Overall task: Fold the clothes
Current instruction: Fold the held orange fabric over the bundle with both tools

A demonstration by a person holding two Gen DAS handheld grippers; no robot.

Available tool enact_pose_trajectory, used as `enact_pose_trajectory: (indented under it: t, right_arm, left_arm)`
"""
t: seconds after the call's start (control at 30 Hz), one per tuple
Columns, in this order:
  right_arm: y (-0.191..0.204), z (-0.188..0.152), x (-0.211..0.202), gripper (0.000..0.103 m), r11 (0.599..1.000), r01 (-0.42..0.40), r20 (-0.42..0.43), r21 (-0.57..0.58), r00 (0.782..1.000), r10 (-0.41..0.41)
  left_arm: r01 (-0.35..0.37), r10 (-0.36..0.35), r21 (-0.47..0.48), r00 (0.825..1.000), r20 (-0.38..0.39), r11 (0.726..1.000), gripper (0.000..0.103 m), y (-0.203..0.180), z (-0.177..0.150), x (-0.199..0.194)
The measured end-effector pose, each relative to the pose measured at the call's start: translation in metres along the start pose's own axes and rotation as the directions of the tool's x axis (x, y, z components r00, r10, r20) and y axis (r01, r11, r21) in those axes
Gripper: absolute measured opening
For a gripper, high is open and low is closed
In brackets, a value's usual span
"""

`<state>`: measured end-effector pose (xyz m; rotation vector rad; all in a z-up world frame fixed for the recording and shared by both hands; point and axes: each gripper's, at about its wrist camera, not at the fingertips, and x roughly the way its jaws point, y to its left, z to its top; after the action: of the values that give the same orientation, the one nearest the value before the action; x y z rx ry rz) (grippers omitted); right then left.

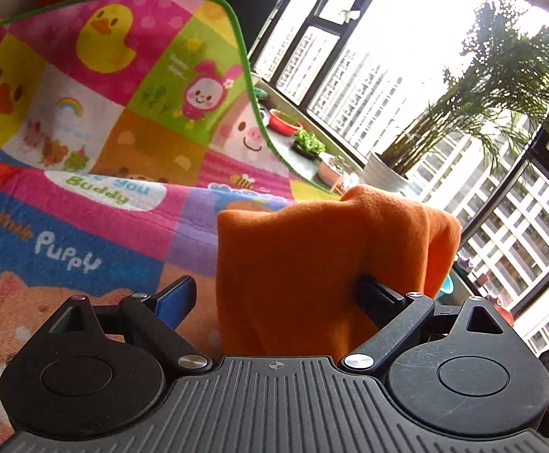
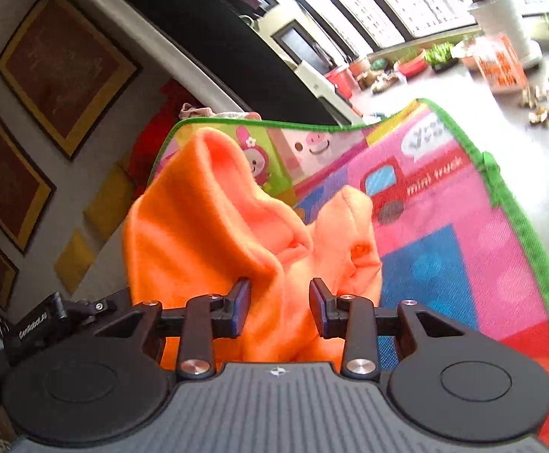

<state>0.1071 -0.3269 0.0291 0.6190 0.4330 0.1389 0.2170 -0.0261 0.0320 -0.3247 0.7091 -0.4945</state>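
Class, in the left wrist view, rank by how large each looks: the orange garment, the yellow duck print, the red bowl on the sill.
1. orange garment, though nearness inflates it
2. yellow duck print
3. red bowl

Cartoon play mat [image 1: 85, 120], potted palm [image 1: 501, 87] by windows [image 1: 369, 87] — framed pics [image 2: 63, 71], maybe.

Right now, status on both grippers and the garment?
Left hand-held gripper open, orange fleece garment between fingers. Right hand-held gripper open around it. Nothing blocking.
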Motion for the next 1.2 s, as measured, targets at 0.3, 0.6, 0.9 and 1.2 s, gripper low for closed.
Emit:
enact_pose_trajectory:
  t: [0.3, 0.6, 0.9, 1.2]
  right_arm:
    - [0.041, 0.046, 0.027, 0.066, 0.927, 0.057, 0.11, -0.371, 0.994, -0.018]
    - [-0.021, 0.019, 0.09, 0.086, 0.988, 0.038, -0.189, -0.147, 0.98, -0.065]
    - [0.05, -0.033, 0.113, 0.086, 0.979, -0.14, -0.347, -0.145, 0.934, 0.082]
    - [0.161, -0.084, 0.148, 0.087, 0.929, -0.202, -0.347, -0.31, 0.934, 0.087]
  left_arm:
    - [-0.042, 0.046, 0.069, 0.997, -0.058, 0.997, 0.096, -0.022, -0.006, 0.021]
    - [-0.016, 0.012, -0.049, 0.996, -0.089, 0.999, 0.097, 0.009, -0.014, 0.011]
    - [-0.045, 0.044, -0.057, 0.999, -0.016, 0.997, 0.099, 0.066, -0.035, -0.067]
    - [-0.212, 0.229, -0.171, 0.97, 0.086, 0.962, 0.099, 0.129, -0.029, -0.131]
